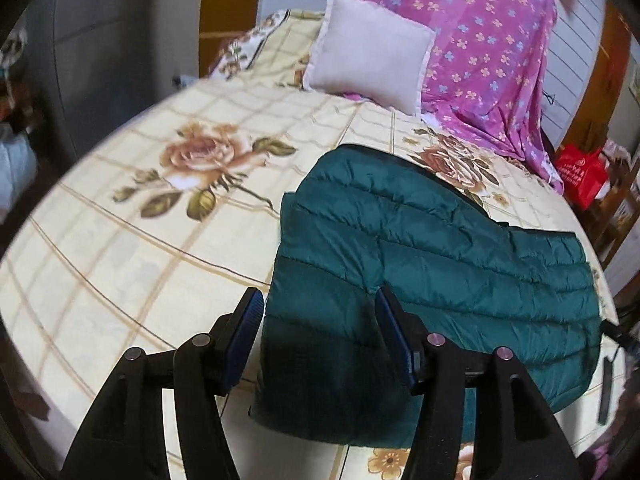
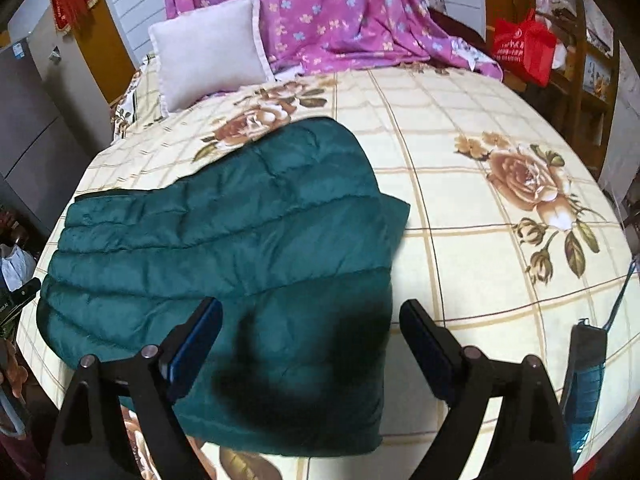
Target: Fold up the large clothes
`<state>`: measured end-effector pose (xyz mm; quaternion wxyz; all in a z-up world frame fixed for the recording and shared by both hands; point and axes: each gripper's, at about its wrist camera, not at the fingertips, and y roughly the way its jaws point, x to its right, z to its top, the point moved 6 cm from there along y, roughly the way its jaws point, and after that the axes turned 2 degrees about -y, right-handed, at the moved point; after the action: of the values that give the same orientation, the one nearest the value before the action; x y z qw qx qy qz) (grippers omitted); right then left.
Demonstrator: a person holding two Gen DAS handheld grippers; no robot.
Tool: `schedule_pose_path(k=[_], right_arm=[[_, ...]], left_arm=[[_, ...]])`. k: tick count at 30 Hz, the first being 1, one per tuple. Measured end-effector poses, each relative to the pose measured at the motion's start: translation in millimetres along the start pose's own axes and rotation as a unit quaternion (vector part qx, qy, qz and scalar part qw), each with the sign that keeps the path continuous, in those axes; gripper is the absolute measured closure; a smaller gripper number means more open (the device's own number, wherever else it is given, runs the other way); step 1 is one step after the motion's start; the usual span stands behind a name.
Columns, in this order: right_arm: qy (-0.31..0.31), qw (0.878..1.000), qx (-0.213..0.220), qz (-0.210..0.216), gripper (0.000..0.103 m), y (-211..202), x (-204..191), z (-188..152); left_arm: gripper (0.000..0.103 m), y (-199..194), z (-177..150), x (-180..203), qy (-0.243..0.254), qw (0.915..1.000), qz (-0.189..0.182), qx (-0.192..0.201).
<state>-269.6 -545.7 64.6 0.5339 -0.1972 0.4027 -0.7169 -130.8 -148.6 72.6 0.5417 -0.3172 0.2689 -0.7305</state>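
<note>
One folded dark-green quilted puffer jacket (image 1: 420, 264) lies mid-frame on the rose-print checked bed (image 1: 120, 260). Two tongs, left (image 1: 320, 320) and right (image 2: 310, 328), gape empty above it. One pale square pillow (image 1: 368, 44) sits upper centre.

Black fingers (image 1: 240, 344), blue pads (image 2: 192, 344), silver pins

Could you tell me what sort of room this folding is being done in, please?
Most likely a home bedroom: the green puffer jacket lies on a bed with a rose-print sheet, and a pale pillow leans against purple floral fabric at the far end.
</note>
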Motion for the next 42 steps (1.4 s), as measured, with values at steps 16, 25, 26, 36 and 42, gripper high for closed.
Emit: schedule_pose_path(k=[16,25,26,36,42], right_arm=[[-0.012,0.998,0.021,0.049,0.01,-9.4,-71.6,-24.1],[-0.023,0.998,0.034,0.041,0.01,-7.2,-99.5,-34.8],[-0.03,0.998,0.037,0.038,0.01,-7.4,-103.6,-36.7],[-0.059,0.997,0.054,0.013,0.009,-14.3,-115.9,-40.6],[-0.065,0.996,0.06,-0.005,0.008,-15.6,-116.8,-40.4]], left_arm=[[0.064,-18.2,-28.0,61.9,0.047,0.9986,-0.007,0.022],[0.064,-14.3,-46.8,82.2,0.077,0.9959,0.037,0.031],[0.064,-13.8,-48.2,83.4,0.076,0.996,0.035,0.03],[0.064,-18.7,-51.1,87.1,0.067,0.9958,0.036,0.05],[0.064,-18.0,-54.2,91.2,0.076,0.9951,0.041,0.049]])
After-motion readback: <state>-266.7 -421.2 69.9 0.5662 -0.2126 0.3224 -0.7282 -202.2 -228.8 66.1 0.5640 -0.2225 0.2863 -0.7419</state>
